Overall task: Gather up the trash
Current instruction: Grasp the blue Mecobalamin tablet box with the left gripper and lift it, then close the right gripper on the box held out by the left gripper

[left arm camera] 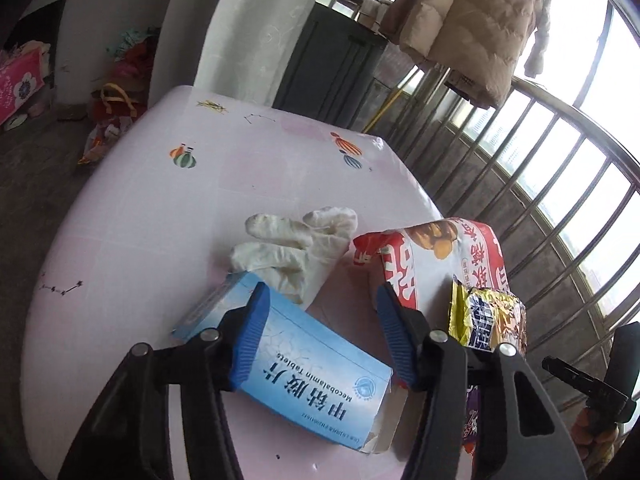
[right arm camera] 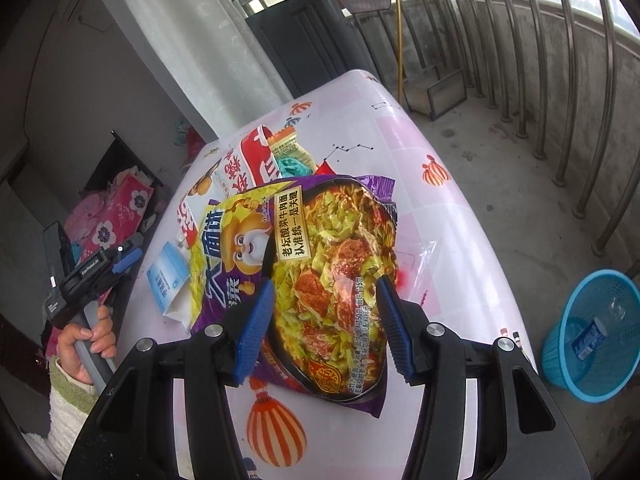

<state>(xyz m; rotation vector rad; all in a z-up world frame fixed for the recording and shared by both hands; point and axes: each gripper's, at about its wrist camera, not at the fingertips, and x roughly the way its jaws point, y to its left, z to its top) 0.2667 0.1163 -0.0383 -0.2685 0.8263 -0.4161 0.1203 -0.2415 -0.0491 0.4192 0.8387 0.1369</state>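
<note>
A blue medicine box (left arm camera: 304, 364) lies on the pink table (left arm camera: 140, 220), one end flap torn open. My left gripper (left arm camera: 324, 332) hovers over it, jaws open on either side; the right wrist view shows the box (right arm camera: 168, 276) a little apart from the left gripper (right arm camera: 120, 260). My right gripper (right arm camera: 325, 328) is shut on a purple noodle bag (right arm camera: 336, 264), its pads pressing the bag's sides. A yellow snack wrapper (right arm camera: 236, 240) sticks out beside it. White gloves (left arm camera: 296, 240) and a red-and-white snack bag (left arm camera: 440, 248) lie further back.
A blue basket bin (right arm camera: 592, 332) stands on the floor right of the table, a small package in it. A metal railing (left arm camera: 560, 180) runs along the right. A dark cabinet (left arm camera: 332, 60) and a hanging coat (left arm camera: 472, 20) are behind. Clear film (right arm camera: 424, 264) lies by the bag.
</note>
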